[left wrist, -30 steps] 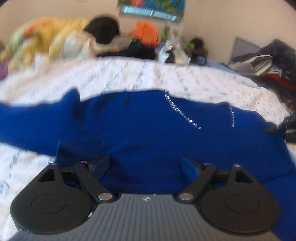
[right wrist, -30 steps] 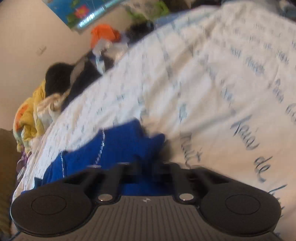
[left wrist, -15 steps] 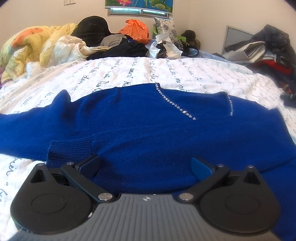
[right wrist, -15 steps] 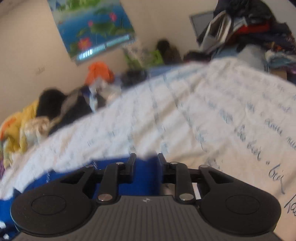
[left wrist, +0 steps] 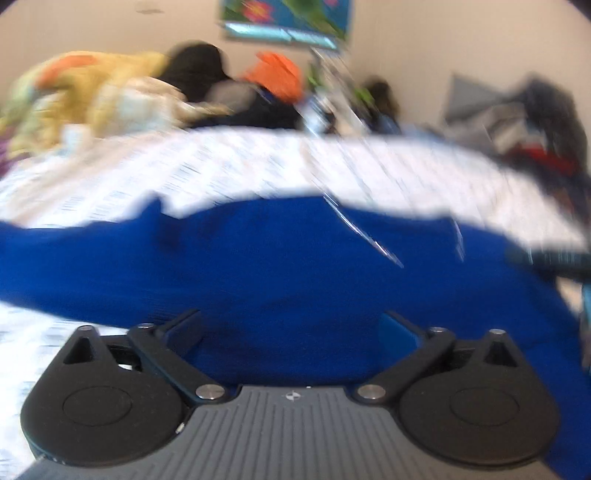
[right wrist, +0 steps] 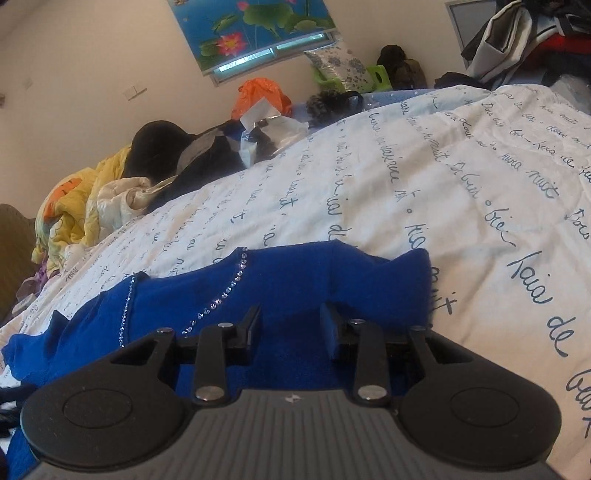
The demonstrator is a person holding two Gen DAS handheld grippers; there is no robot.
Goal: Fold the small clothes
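White bedspread (right wrist: 424, 177) under blue sweater (right wrist: 295, 280), right gripper (right wrist: 290, 325) newly released.

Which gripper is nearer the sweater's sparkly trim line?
Right. The right gripper sits beside the trim, jaws opening; the left gripper sits well short of it.

My left wrist view: low, close over royal-blue knit sweater (left wrist: 295, 266), facing across white script-printed quilt (left wrist: 221, 166) toward far edge and beige wall; blurred. My right wrist view: same closeness, rolled, quilt (right wrist: 443, 192) horizon tilted, facing same wall. Shared: sweater (right wrist: 295, 280), lotus-print poster (left wrist: 288, 14) (right wrist: 255, 26), orange plastic bag (left wrist: 280, 74) (right wrist: 258, 96).
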